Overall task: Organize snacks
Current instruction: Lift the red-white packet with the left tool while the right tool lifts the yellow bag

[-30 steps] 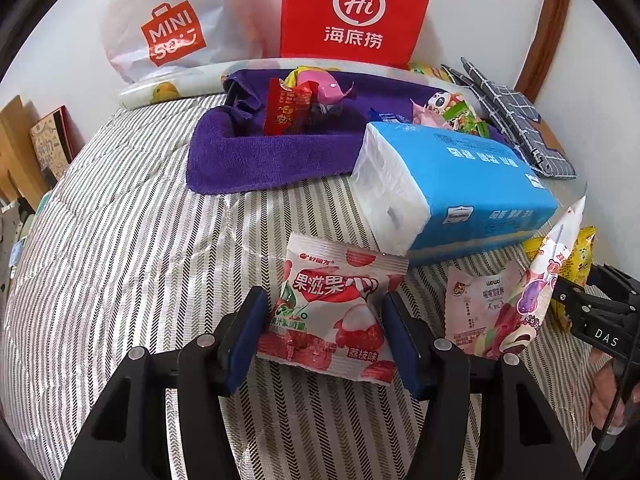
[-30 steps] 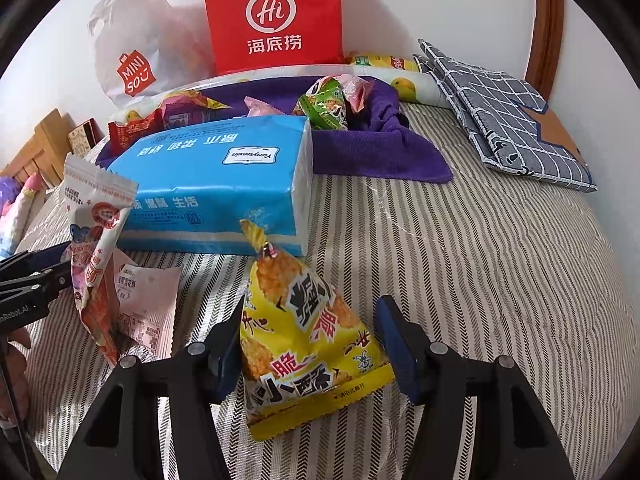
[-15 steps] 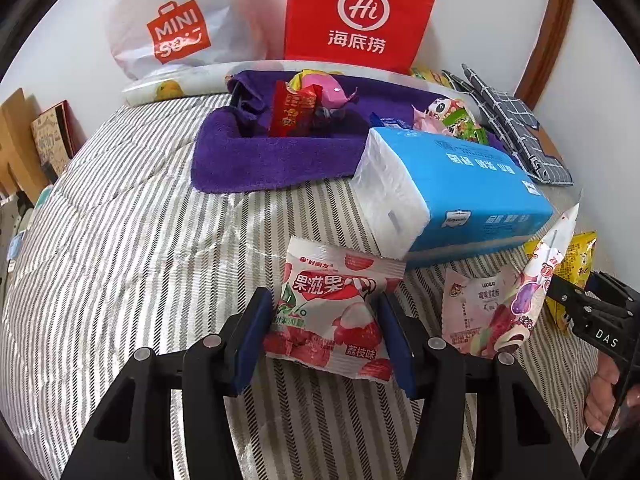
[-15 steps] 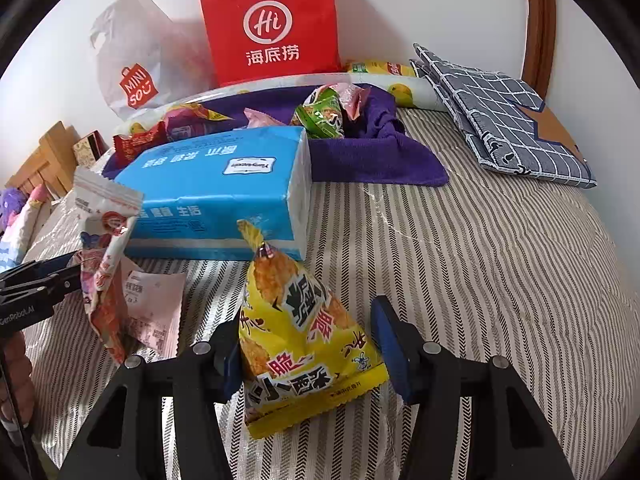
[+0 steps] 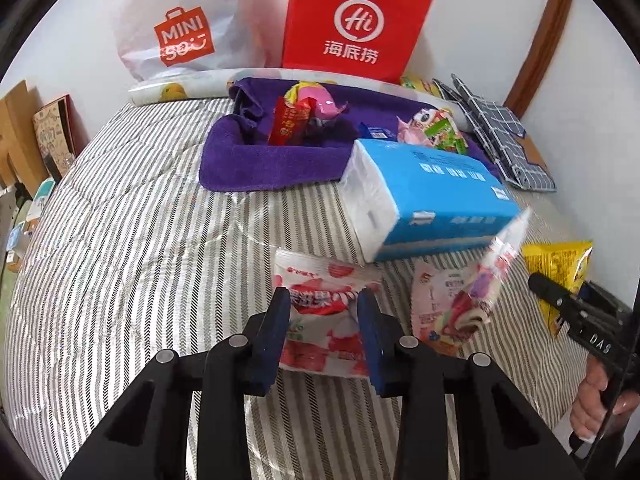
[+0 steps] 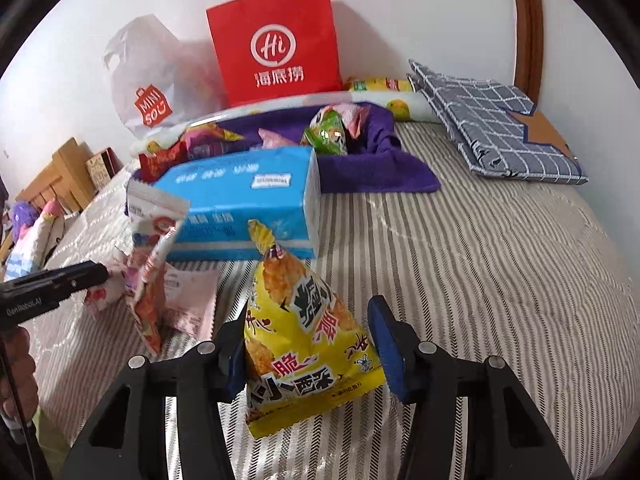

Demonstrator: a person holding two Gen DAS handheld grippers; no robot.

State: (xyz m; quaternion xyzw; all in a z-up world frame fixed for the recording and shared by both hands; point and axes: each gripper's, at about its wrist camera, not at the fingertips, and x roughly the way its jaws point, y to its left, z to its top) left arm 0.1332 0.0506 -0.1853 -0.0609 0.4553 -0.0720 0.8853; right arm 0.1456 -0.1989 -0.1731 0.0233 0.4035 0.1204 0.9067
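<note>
Striped bedding (image 5: 132, 248) carries the scattered snacks, where the left tongs (image 5: 323, 316) pinch a red-and-white packet (image 5: 320, 332) and the right tongs (image 6: 308, 344) hug a yellow bag (image 6: 308, 344), likely bound for the purple towel (image 5: 256, 160) beyond.

The tissue pack (image 5: 432, 196) is located right of frame centre in the left wrist view, on the striped bedding (image 5: 132, 240). The towel (image 5: 272, 160) is spread behind it, toward the upper centre, with several snack packets (image 5: 296, 120) resting on it. Two bags are stood against the wall at the top of the frame: the plastic bag (image 5: 180, 28) at upper left, the paper bag (image 5: 356, 24) to its right. The folded checked cloth (image 5: 500, 140) is placed at the right edge. The lychee packet (image 5: 324, 320) is positioned at lower centre, in front of the tissue pack.
</note>
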